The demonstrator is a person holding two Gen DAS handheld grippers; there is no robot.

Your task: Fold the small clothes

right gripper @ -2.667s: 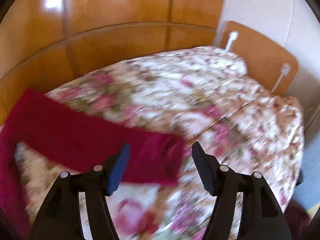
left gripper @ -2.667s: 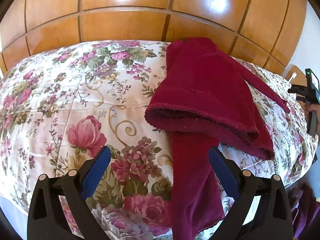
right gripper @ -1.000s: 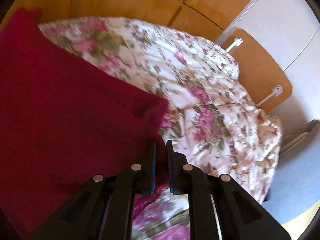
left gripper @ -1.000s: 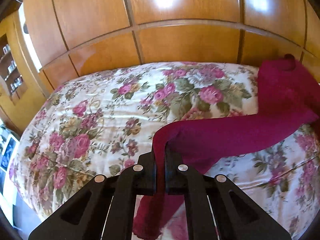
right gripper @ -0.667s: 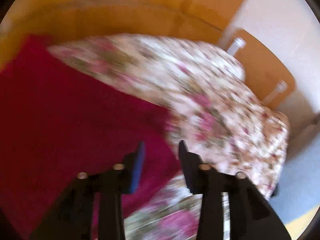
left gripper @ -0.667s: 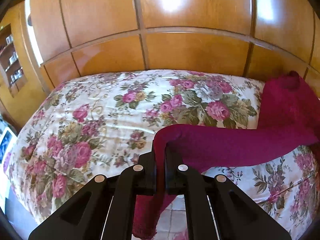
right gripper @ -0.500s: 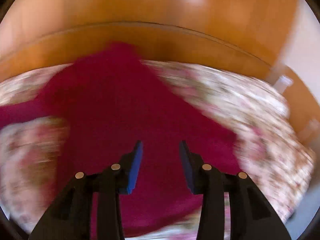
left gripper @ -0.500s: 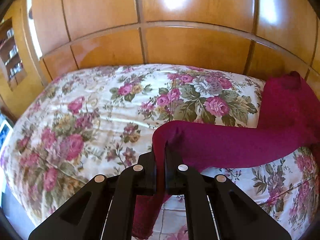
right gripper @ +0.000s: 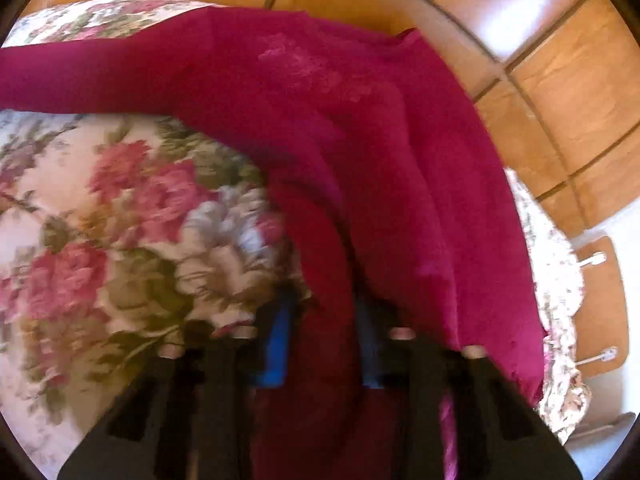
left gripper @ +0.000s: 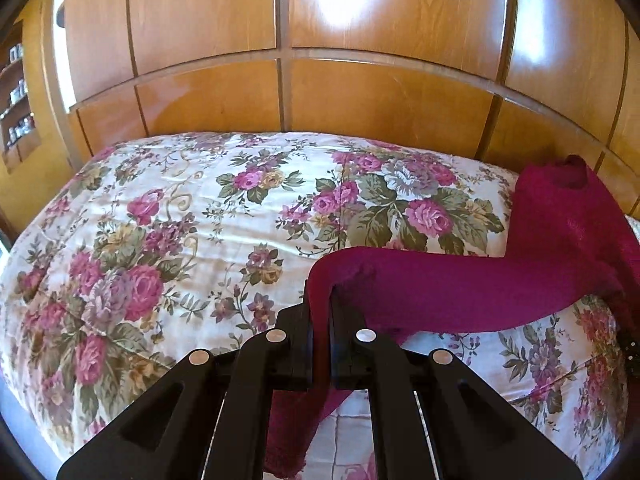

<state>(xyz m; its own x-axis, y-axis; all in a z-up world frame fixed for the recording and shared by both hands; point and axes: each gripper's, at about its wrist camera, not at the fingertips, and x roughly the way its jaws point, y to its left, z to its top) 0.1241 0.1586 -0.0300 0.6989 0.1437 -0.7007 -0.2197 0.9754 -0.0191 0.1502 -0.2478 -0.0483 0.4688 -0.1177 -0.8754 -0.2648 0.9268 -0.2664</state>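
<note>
Floral bedspread (left gripper: 192, 220), glossy wooden panelled wall (left gripper: 380, 100), shelves (left gripper: 16, 96) at left, wooden board (right gripper: 604, 312).

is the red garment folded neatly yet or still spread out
Not folded: the red garment sprawls rumpled across the floral bedspread, one long strip pinched in the left gripper.

Left wrist view sharp, brightly lit; white glare patches seen on glossy wood panelling (left gripper: 360, 92) at upper centre and upper right. Right wrist view heavily motion-blurred throughout. Strong fisheye bending and dark vignetted corners noted in both.
</note>
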